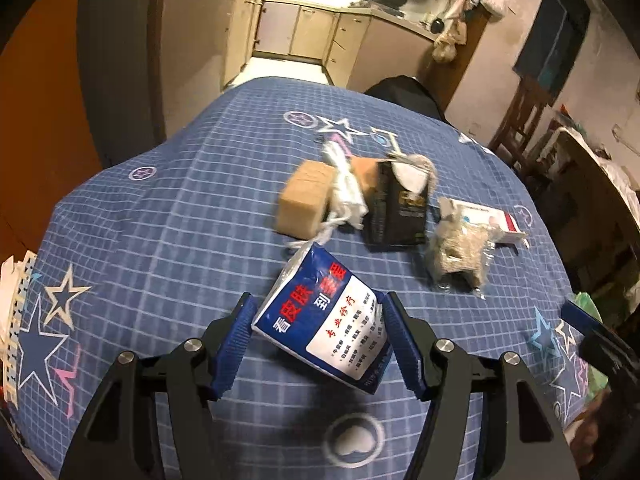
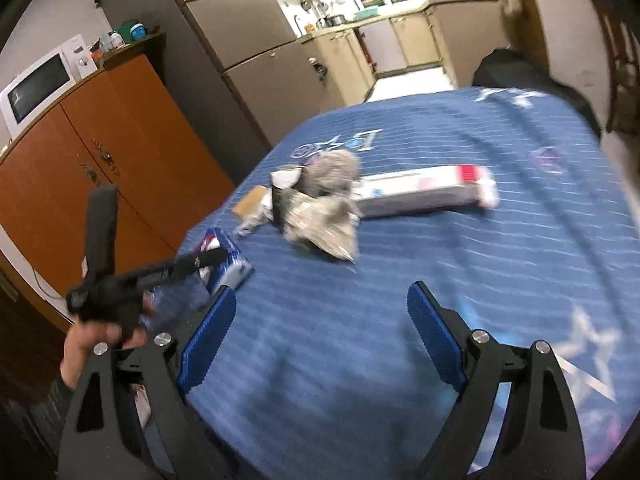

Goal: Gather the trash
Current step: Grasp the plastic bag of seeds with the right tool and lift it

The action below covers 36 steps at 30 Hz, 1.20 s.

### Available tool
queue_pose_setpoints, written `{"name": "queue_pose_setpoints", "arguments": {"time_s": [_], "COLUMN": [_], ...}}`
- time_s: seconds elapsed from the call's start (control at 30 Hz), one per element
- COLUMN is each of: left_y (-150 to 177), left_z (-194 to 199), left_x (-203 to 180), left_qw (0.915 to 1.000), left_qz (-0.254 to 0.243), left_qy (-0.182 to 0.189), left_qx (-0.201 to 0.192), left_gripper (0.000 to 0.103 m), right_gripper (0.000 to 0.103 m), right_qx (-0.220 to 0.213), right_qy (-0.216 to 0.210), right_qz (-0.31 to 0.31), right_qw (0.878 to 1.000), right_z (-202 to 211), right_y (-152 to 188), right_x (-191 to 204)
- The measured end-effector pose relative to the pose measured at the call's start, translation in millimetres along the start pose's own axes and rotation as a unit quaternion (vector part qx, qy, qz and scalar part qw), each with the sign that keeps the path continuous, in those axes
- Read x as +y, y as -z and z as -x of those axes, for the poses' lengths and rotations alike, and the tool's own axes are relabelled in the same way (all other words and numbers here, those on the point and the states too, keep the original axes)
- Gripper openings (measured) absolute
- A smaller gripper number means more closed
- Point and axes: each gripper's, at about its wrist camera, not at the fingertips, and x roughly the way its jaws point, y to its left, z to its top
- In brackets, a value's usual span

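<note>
The left gripper (image 1: 320, 344) is clamping a blue-and-white packet (image 1: 324, 320) just above the table (image 1: 160, 220) near its front edge. The right gripper (image 2: 320, 340) is hanging spread wide, empty. Further toward the middle, a brown block (image 1: 306, 198), black carton (image 1: 398, 208) and crumpled wrapper (image 1: 458, 256) are lying clustered.

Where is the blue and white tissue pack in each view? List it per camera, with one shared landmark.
Left wrist: blue and white tissue pack, lower centre, between the left claw pads.
Right wrist: tissue pack, left of centre, partly hidden behind the left claw.
Shared landmark: black carton in the pile beyond.
</note>
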Motion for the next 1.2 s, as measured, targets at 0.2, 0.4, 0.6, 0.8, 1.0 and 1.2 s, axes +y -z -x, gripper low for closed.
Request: {"name": "queue_pose_setpoints", "arguments": {"time_s": [0.2, 0.4, 0.6, 0.8, 1.0, 1.2], "left_y": [3, 2, 3, 7, 6, 1], "left_z": [-2, -5, -6, 3, 29, 71], "left_x": [19, 17, 12, 1, -21, -49], "left_qw": [0.9997, 0.9996, 0.9996, 0.9996, 0.9974, 0.9892], "left_qz": [0.024, 0.026, 0.026, 0.013, -0.019, -0.062], "left_qy": [0.009, 0.013, 0.009, -0.004, -0.021, -0.03], "left_qx": [0.004, 0.003, -0.005, -0.024, -0.067, -0.13], "left_gripper": [0.065, 0.065, 0.065, 0.065, 0.065, 0.065], "right_gripper": [0.084, 0.08, 0.056, 0.049, 0.049, 0.049], "right_qx": [0.012, 0.025, 0.02, -0.01, -0.058, -0.1], "right_qy": [0.04, 0.103, 0.128, 0.135, 0.149, 0.159], "right_qz": [-0.008, 0.006, 0.015, 0.038, 0.068, 0.093], "right_qw": [0.999, 0.994, 0.991, 0.99, 0.985, 0.978], "right_z": [-62, -88, -89, -69, -22, 28], "right_y": [-27, -29, -23, -19, -10, -5], "right_x": [23, 34, 32, 40, 53, 68]}}
